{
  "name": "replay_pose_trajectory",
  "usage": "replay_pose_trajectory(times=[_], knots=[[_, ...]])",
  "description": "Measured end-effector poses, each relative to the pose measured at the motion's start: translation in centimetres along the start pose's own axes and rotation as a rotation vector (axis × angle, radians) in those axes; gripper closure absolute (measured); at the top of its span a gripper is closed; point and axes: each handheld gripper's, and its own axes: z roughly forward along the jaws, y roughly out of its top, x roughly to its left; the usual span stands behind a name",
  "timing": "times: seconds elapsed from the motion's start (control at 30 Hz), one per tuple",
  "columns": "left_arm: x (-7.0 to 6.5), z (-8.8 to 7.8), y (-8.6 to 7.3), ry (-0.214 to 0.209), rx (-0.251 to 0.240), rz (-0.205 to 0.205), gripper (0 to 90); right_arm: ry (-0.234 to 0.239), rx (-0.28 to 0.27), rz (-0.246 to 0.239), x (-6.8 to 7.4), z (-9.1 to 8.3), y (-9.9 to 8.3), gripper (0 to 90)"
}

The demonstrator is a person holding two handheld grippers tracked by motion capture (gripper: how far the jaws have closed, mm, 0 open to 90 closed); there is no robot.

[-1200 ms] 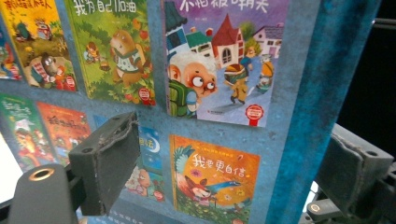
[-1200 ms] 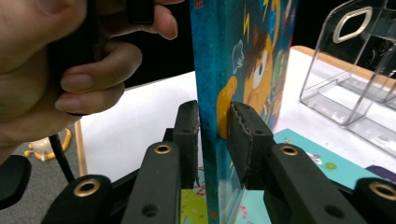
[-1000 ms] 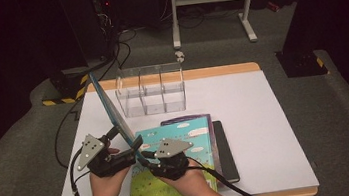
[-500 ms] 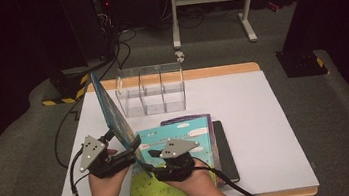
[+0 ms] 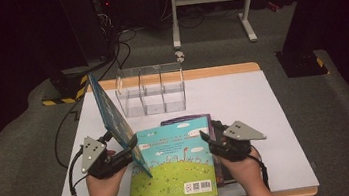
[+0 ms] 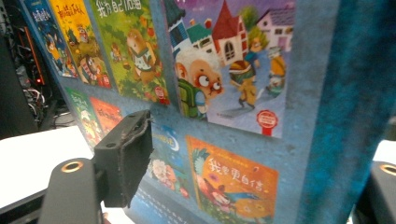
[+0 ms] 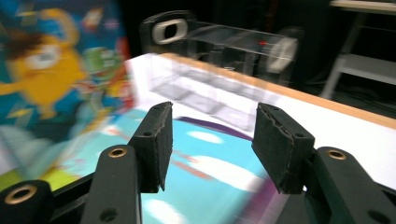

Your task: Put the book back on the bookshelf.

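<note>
My left gripper (image 5: 132,156) is shut on the lower edge of a blue picture book (image 5: 111,116) and holds it on end, tilted, at the table's left. In the left gripper view its back cover (image 6: 224,93), printed with small cartoon covers, sits between the jaws of that gripper (image 6: 254,177). A second picture book with a green hill (image 5: 173,166) lies flat at the front centre, on a purple book (image 5: 200,117). My right gripper (image 5: 207,142) is open and empty at that flat book's right edge, its jaws (image 7: 210,140) spread above the cover (image 7: 201,186).
A clear plastic organiser (image 5: 151,88) with three compartments stands at the back of the white table (image 5: 265,117). A dark flat item (image 5: 217,125) lies under the stack's right side. Black cables trail off the left edge. A metal stand's feet (image 5: 249,28) rest on the floor behind.
My right gripper has slid right, from the middle of the flat book to its right edge. The upright blue book and left gripper have shifted slightly left.
</note>
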Motion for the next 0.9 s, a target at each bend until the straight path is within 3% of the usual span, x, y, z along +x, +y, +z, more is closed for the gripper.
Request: replay_pose_trajectory(times=[0.1, 0.2, 0.3, 0.53, 0.9], knots=[[0.1, -0.1, 0.1, 0.002, 0.006, 0.001, 25.9, -0.04, -0.025, 0.057, -1.8, -0.8, -1.0, 46.8], [0.2, -0.2, 0.2, 0.009, 0.014, 0.008, 26.0, -0.064, -0.059, 0.1, -2.7, -1.3, -2.5, 47.8], [0.3, -0.3, 0.3, 0.015, 0.022, 0.021, 26.4, -0.092, -0.011, 0.064, -3.1, -1.2, -3.3, 47.8], [0.7, -0.6, 0.5, 0.021, 0.041, 0.04, 30.6, -0.067, 0.008, 0.132, -4.1, -1.0, -4.0, 47.4], [1.4, -1.4, 0.7, 0.019, 0.05, 0.066, 35.4, -0.066, 0.015, 0.156, -4.3, -1.0, -4.2, 47.8]])
